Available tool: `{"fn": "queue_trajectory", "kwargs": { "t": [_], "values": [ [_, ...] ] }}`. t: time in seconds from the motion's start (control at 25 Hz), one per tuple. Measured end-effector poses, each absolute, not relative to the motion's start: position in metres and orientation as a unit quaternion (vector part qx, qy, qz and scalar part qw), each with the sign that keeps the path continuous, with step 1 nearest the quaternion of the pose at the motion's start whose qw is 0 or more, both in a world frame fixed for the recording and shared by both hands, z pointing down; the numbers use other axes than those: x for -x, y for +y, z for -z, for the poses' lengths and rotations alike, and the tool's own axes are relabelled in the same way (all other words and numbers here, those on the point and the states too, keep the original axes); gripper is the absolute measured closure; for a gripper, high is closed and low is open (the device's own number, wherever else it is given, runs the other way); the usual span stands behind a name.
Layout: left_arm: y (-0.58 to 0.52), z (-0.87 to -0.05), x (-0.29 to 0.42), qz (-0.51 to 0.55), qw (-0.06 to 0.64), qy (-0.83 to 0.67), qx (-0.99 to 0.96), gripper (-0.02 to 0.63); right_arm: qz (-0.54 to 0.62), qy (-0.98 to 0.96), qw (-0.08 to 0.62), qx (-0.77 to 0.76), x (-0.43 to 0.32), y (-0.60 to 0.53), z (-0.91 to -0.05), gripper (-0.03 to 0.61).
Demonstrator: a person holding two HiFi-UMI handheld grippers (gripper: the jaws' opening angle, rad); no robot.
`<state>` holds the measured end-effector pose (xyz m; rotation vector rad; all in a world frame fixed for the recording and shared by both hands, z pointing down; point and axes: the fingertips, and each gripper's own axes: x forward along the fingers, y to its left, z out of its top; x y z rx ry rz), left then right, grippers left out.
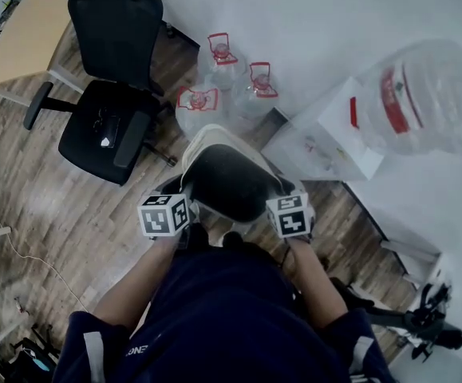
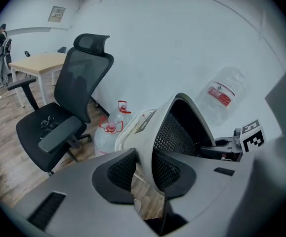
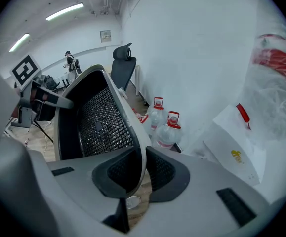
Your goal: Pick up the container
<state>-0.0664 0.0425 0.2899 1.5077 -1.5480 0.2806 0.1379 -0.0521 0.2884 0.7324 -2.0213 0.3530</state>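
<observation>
The container is a pale bin with a black mesh inside, held off the wooden floor and tilted, its opening facing up toward me. My left gripper is shut on its left rim and my right gripper on its right rim. In the left gripper view the pads clamp the thin wall of the container at the gripper, with the right gripper across the opening. In the right gripper view the gripper pinches the rim of the container, and the left gripper shows opposite.
A black office chair stands to the left beside a wooden desk. Three water bottles with red handles sit by the white wall. A white box and a big clear jug are at the right.
</observation>
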Motion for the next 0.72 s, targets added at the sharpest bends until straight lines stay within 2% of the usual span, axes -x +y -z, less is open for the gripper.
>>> {"fn": "queue_trajectory", "kwargs": {
  "t": [0.72],
  "values": [
    [0.030, -0.284, 0.049, -0.113, 0.465, -0.620, -0.622, 0.499, -0.150, -0.821, 0.450, -0.318, -0.154, -0.067, -0.283, 0.520]
  ]
}}
